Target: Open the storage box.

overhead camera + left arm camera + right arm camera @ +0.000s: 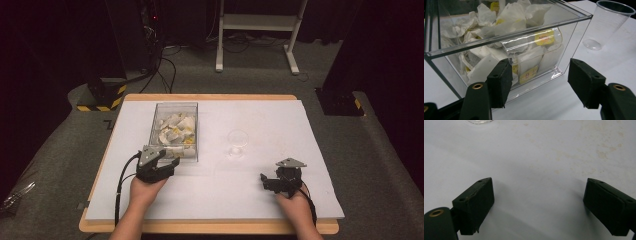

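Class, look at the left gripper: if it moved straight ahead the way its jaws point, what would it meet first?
Probably the near wall of the clear box holding tea bags; the left gripper points at it, open, seemingly short of contact.

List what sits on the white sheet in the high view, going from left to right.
Left gripper, jaws open → clear box of tea bags, just beyond it → clear plastic cup → right gripper, jaws open.
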Available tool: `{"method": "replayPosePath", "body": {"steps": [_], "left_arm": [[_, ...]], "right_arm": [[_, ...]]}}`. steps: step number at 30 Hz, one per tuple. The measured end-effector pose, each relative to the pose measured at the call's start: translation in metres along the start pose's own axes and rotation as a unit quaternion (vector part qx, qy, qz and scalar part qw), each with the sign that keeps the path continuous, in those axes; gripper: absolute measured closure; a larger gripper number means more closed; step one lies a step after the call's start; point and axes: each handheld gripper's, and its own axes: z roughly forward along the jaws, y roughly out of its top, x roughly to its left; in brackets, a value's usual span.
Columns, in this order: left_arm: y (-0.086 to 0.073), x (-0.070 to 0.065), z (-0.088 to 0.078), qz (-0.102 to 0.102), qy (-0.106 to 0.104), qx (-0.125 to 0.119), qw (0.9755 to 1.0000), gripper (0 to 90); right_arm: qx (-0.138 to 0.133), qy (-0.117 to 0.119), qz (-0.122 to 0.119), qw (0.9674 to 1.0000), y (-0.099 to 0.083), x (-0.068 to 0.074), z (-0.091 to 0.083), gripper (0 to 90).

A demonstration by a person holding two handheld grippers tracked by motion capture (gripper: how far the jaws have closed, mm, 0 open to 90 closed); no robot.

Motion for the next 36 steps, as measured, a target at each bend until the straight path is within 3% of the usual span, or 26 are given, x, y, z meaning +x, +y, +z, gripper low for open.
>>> {"method": "replayPosePath", "body": {"steps": [36], "left_arm": [[-0.015,-0.012,-0.023,0.009,-0.012,-0.004,0.9999,36.6]], "right_arm": [[0.000,-0.001,-0.001,1.0000,0.000,0.000,0.000,9.8]]}}
